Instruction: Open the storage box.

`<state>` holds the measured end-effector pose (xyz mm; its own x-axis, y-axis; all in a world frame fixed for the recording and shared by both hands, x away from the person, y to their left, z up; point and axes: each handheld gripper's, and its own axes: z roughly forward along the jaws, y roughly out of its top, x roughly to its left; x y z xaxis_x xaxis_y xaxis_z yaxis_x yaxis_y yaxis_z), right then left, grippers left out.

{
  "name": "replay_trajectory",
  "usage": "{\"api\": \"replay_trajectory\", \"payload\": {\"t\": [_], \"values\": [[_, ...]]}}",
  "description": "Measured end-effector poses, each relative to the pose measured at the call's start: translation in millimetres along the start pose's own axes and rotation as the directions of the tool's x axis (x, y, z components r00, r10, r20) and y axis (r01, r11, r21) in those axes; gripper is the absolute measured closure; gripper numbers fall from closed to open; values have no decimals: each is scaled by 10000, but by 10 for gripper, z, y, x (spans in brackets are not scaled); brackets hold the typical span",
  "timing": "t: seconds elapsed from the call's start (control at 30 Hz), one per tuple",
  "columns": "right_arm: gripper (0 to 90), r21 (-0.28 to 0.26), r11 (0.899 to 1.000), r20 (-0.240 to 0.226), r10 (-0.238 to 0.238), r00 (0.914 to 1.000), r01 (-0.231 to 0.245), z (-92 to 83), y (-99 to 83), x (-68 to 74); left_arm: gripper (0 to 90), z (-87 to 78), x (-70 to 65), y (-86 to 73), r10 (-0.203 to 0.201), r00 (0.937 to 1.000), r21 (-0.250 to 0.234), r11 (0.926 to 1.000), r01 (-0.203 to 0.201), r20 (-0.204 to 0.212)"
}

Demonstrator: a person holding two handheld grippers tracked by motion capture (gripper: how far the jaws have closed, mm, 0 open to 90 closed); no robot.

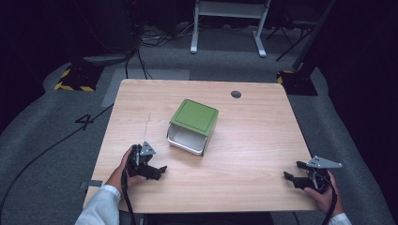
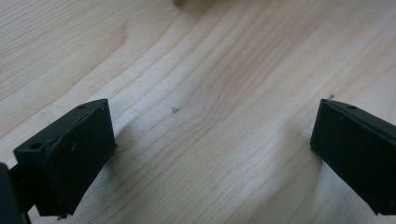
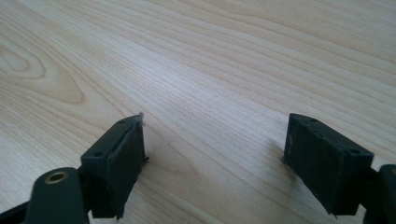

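A green box [image 1: 194, 124] with a white inside lies on its side in the middle of the wooden table [image 1: 253, 140], its open mouth facing the person. My left gripper [image 1: 157, 171] rests near the front left of the table, open, pointing right, a short way in front of the box. Its jaws stand wide apart over bare wood in the left gripper view, fingertips [image 2: 74, 154] empty. My right gripper [image 1: 292, 174] sits at the front right corner, open, pointing left. Nothing lies between its fingers [image 3: 116, 158].
A round cable hole [image 1: 236, 94] sits near the table's far edge. Beyond the table are grey carpet, floor cables [image 1: 141, 56], a white frame's legs [image 1: 225, 28] and a yellow-black striped base [image 1: 75, 82]. A white sleeve [image 1: 101, 206] enters at the bottom left.
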<state>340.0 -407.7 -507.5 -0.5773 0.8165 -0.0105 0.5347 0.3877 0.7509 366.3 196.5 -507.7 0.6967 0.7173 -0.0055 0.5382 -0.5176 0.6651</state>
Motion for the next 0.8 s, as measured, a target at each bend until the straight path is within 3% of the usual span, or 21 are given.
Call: {"api": "replay_trajectory", "payload": {"t": [0.17,0.3,0.4,0.47,0.53,0.57,0.8], "values": [[204,0,10000,-3,-9,10000,9,0,0,0,3,10,36,11,519,9976,-26,9987,-518,458],[204,2,10000,-2,1,10000,-1,1,1,0,20,12,38,59,627,9963,169,9978,-638,588],[204,0,10000,-9,2,10000,-2,1,1,0,250,-21,17,87,900,9917,-44,9959,-900,916],[204,2,10000,-7,-5,10000,5,2,1,-1,142,-40,-37,121,1081,9894,-17,9941,-1085,966],[204,5,10000,-2,-7,10000,7,3,2,-3,209,-66,-114,178,1370,9825,-142,9906,-1363,1259],[204,6,10000,-2,-8,10000,8,3,3,-3,194,-70,-139,202,1457,9809,-182,9893,-1445,1286],[204,6,10000,-1,-10,10000,10,3,2,-2,197,-106,-293,398,1825,9744,-607,9825,-1759,1310]]}}
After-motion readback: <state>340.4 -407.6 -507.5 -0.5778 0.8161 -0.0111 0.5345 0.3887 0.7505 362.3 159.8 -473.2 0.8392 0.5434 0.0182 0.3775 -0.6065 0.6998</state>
